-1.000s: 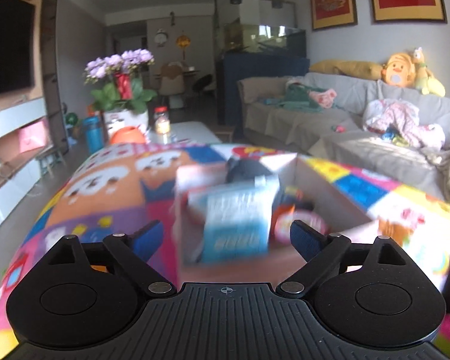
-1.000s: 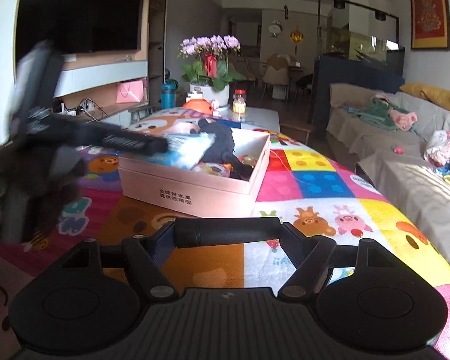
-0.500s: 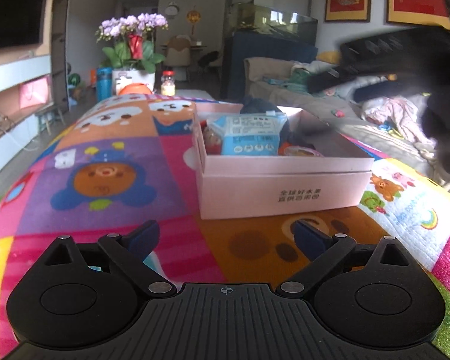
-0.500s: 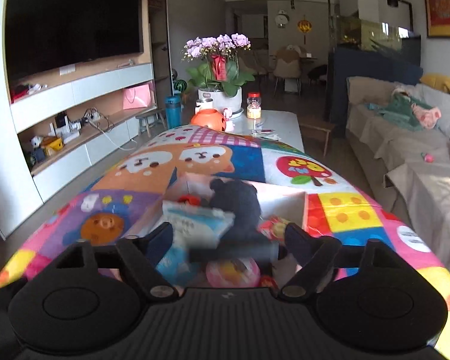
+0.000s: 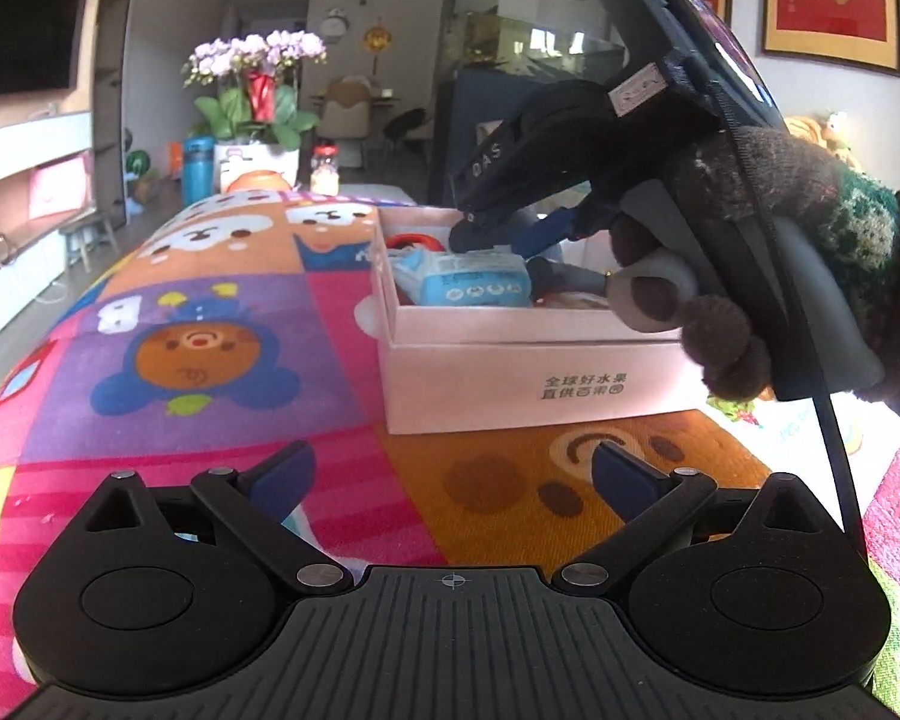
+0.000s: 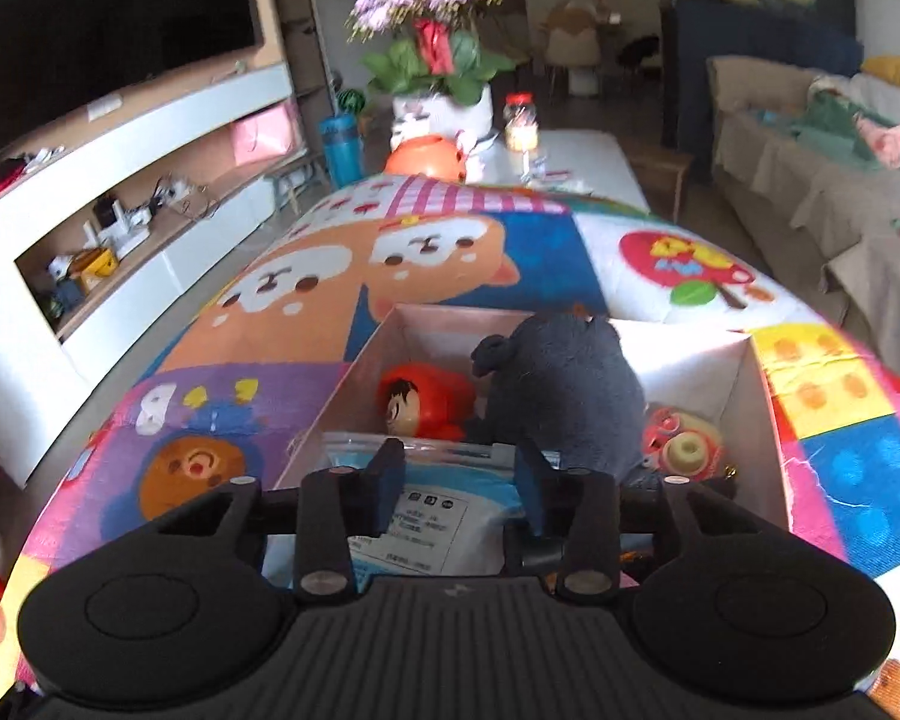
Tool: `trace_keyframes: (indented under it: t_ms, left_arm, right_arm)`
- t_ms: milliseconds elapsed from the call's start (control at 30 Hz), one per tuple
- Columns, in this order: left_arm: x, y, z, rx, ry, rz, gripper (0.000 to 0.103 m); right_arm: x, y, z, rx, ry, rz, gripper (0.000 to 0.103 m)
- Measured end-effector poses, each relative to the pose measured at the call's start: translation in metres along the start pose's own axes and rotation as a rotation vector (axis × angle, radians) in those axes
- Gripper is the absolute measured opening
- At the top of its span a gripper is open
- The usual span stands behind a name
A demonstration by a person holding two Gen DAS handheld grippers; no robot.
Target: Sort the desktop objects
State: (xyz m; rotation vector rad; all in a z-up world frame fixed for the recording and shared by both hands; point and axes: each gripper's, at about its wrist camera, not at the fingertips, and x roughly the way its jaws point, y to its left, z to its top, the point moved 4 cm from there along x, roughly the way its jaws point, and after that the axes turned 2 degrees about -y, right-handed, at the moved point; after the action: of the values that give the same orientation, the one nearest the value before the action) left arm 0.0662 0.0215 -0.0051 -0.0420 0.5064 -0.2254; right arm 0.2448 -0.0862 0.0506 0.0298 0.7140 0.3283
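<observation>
A pink cardboard box point(image 5: 510, 384) stands on the cartoon-print cloth point(image 5: 210, 348). It holds a blue packet point(image 6: 444, 516), a red doll point(image 6: 426, 408), a dark grey plush point(image 6: 564, 396) and a pink-and-yellow toy point(image 6: 684, 444). My right gripper point(image 6: 459, 480), held by a gloved hand point(image 5: 780, 240), hangs over the box just above the packet. Its jaws are closing and grip nothing. A dark rod point(image 5: 570, 279) lies in the box beneath the right gripper point(image 5: 507, 234). My left gripper point(image 5: 453, 474) stands wide open and empty, low over the cloth in front of the box.
At the table's far end stand a potted orchid point(image 6: 438, 60), an orange round thing point(image 6: 426, 159), a small jar point(image 6: 522, 123) and a blue bottle point(image 6: 342, 147). A TV shelf point(image 6: 150, 192) runs along the left. A covered sofa point(image 6: 840, 192) is on the right.
My right gripper carried the dark rod from the near side to above the box, let it go there, and its jaws have narrowed. My left gripper drew back from over the box and then stayed still.
</observation>
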Motion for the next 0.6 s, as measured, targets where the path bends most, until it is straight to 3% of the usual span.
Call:
trace_keyframes:
  t_ms: [233,367,467,600]
  left_arm:
    - [0.002,0.002,-0.002,-0.007,0.018,-0.002,0.103]
    - [0.004,0.004,-0.002,-0.02,0.038,0.0,0.103]
    - [0.005,0.004,-0.003,-0.027,0.051,0.008,0.103]
    - [0.009,0.004,-0.004,-0.033,0.079,0.02,0.103]
  right_arm:
    - [-0.014,-0.027,-0.003,0.065,0.08,0.066,0.044]
    - [-0.031,-0.044,-0.015,0.089,0.082,0.03,0.045]
    - [-0.057,-0.058,-0.022,0.111,0.014,0.017,0.046]
    - [-0.106,-0.069,-0.04,0.11,-0.12,0.001,0.071]
